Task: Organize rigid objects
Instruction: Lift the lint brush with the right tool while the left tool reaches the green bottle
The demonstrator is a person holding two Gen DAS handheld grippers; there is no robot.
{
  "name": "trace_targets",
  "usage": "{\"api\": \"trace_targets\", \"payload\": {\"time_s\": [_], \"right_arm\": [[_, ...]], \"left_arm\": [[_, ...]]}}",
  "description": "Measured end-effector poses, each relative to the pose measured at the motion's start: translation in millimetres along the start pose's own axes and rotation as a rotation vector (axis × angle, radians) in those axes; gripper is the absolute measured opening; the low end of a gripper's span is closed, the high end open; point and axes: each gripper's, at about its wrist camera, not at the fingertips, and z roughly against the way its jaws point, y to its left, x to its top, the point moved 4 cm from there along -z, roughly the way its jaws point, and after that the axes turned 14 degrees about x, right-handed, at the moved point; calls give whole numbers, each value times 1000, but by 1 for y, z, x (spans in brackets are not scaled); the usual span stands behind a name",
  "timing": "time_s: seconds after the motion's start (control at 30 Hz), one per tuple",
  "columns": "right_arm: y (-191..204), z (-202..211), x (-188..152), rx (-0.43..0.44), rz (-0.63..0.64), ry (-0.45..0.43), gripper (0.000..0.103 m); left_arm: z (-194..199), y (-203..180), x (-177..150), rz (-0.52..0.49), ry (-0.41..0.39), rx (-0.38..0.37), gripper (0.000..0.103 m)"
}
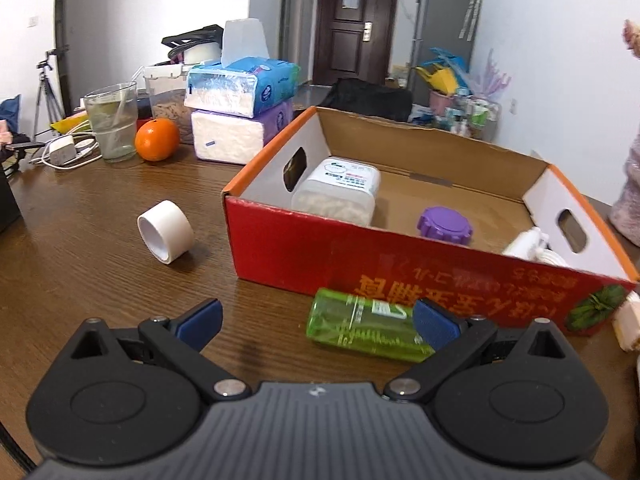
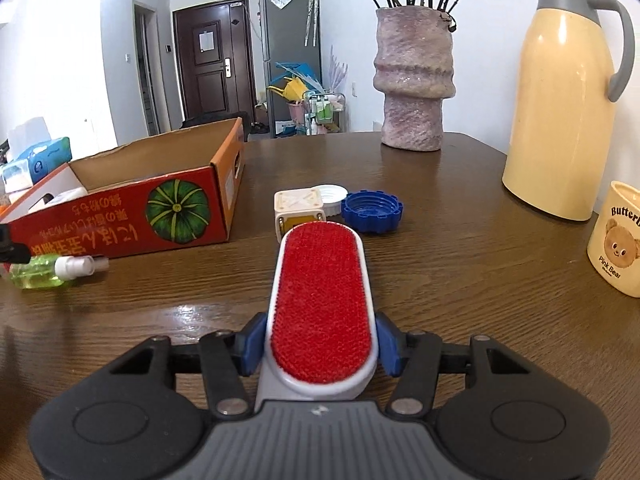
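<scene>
My right gripper (image 2: 320,344) is shut on a red lint brush (image 2: 322,304) with a white rim, its blue pads pressing both sides. Ahead of the brush lie a cream cube charger (image 2: 298,210), a white lid (image 2: 330,196) and a blue lid (image 2: 372,210). My left gripper (image 1: 318,322) stands open just above the table; a green spray bottle (image 1: 360,326) lies by its right pad (image 1: 434,324), in front of the red cardboard box (image 1: 400,264). Inside the box are a clear jar (image 1: 338,192), a purple lid (image 1: 444,224) and a white item (image 1: 528,244). A white tape roll (image 1: 166,236) lies left of the box.
An orange (image 1: 157,139), a glass (image 1: 112,120), tissue packs (image 1: 240,116) and cables (image 1: 64,152) crowd the far left. A pink vase (image 2: 414,80), a yellow thermos (image 2: 564,96) and a bear mug (image 2: 618,240) stand on the right of the wooden table (image 2: 460,280).
</scene>
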Motion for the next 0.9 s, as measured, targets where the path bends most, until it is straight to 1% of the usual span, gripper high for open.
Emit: {"api": "trace_targets", "payload": {"time_s": [0.03,0.17,0.27,0.37,0.47,0.53,0.67,0.8,0.9], "right_arm": [[0,0,0,-3,1,0,55],[0,0,0,-3,2,1,55],[1,0,0,1,2,1,55],[0,0,0,6,-6,-4,55],[-2,1,1,8,-16,-19,55],[-2,2,1,4,-14,-26,55],[-4,3,2,3,-22,-32,55],[-5,4,2,3,-31,-38,55],[-6,5,2,5,-36,-43,55]], "left_arm": [[-3,-2,1,1,4,18,103],[-6,-8,4,1,-9,36,103],[-5,-9,4,-21,-15,30,103],[-8,-6,7,-8,6,20,103],[-12,-3,9,4,13,40,103],[-15,-2,10,6,22,32,103],[-14,-7,8,-60,26,21,103],[-19,-14,-7,-147,109,21,95],[-13,-13,-14,-162,98,18,95]]}}
